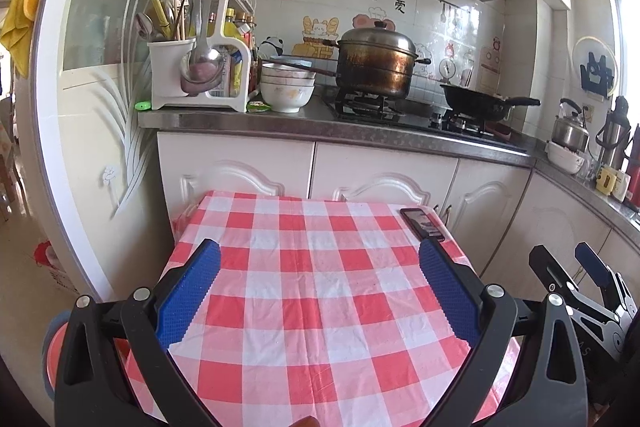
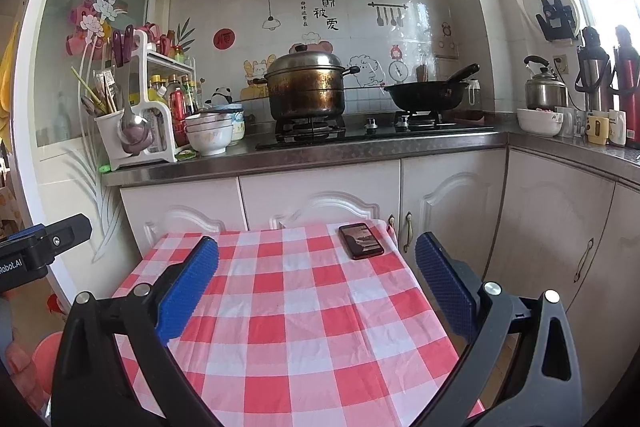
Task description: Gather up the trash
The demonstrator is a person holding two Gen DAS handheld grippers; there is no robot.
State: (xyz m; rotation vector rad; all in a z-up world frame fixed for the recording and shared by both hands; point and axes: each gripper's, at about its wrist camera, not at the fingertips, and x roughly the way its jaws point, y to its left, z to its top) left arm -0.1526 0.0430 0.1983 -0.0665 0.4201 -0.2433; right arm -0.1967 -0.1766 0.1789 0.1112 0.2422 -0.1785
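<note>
My left gripper (image 1: pixel 320 251) is open and empty, held above a small table with a red and white checked cloth (image 1: pixel 312 307). My right gripper (image 2: pixel 316 247) is also open and empty above the same cloth (image 2: pixel 296 327). No trash shows on the cloth. A small green wrapper (image 1: pixel 259 105) lies on the kitchen counter by the bowls; it also shows in the right wrist view (image 2: pixel 185 155). The right gripper (image 1: pixel 576 267) shows at the right edge of the left wrist view, and part of the left gripper's body (image 2: pixel 44 247) shows at the left edge of the right wrist view.
A black phone (image 1: pixel 423 223) lies at the table's far right corner (image 2: pixel 361 241). Behind the table are white cabinets (image 2: pixel 320 203) and a counter with a utensil rack (image 1: pixel 196 67), stacked bowls (image 1: pixel 287 87), a steamer pot (image 1: pixel 376 63), a wok (image 1: pixel 480 101) and a kettle (image 2: pixel 545 89). A red bin (image 2: pixel 44 359) stands low left.
</note>
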